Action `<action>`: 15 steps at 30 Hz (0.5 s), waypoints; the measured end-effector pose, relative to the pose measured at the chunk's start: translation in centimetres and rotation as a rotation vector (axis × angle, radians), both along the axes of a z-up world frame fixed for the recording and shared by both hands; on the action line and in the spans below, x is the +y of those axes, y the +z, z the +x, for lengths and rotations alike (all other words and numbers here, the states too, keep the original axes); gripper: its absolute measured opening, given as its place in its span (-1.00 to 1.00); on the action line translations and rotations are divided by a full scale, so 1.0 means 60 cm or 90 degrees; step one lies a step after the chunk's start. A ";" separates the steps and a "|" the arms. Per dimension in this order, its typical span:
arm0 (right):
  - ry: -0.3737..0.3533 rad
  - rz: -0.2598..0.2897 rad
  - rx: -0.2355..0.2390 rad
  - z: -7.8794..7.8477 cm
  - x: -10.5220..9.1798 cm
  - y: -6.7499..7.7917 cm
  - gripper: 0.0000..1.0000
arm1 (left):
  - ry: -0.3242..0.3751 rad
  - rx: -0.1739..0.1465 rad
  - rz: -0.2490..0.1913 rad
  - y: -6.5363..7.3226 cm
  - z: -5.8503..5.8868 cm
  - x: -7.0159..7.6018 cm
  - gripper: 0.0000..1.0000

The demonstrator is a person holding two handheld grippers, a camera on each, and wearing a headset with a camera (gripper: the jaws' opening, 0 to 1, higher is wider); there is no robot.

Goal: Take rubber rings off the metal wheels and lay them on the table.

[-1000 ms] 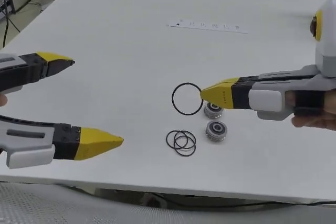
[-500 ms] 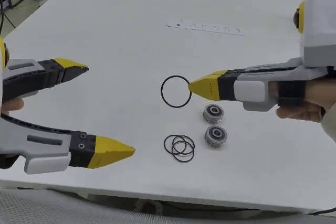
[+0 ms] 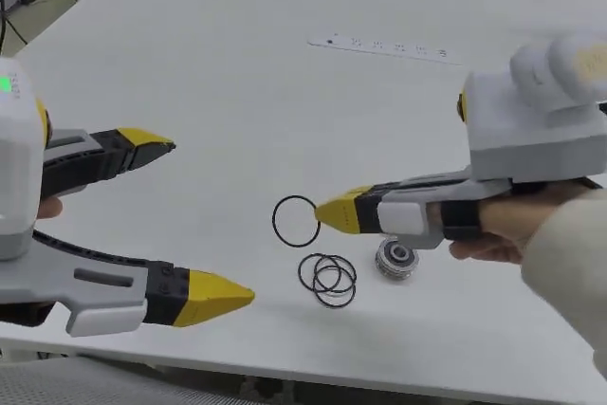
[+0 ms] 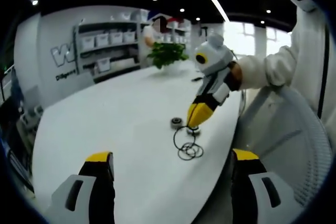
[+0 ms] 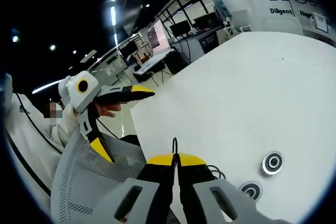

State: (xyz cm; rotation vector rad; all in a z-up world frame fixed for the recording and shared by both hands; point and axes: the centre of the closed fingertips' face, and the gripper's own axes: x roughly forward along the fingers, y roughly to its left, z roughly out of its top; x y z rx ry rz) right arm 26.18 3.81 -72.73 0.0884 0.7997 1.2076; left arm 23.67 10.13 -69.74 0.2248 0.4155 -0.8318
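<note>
The step in hand looks like laying a freed ring [image 3: 296,222] on the counter [image 3: 237,64]. The right tongs [image 3: 321,212] are shut, pinching the ring's rim at its 3 o'clock. The ring hangs at 11 o'clock of the pile [image 3: 327,278], with a wheel [image 3: 396,258] at the pile's 2 o'clock. Next I'd expect a short lowering, then a release. The left tongs [image 3: 213,221] gape wide, holding nothing.

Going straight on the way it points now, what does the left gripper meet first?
Probably the rubber ring pinched by the right gripper, roughly centred ahead of the open left gripper. The loose rings lie just beside that line; height is hard to judge.
</note>
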 end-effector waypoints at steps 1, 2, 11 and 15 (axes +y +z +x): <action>-0.002 -0.003 0.005 0.000 -0.002 -0.006 -1.00 | 0.000 0.002 -0.001 -0.001 0.000 -0.001 0.87; -0.004 -0.006 0.015 -0.001 -0.004 -0.014 -1.00 | -0.003 0.005 -0.001 -0.003 -0.001 -0.003 0.87; 0.004 -0.051 0.044 -0.009 -0.010 -0.062 -1.00 | -0.013 0.015 0.002 -0.010 -0.007 -0.008 0.86; 0.005 -0.056 0.058 -0.014 -0.010 -0.071 -1.00 | -0.008 0.016 -0.003 -0.009 -0.006 -0.008 0.85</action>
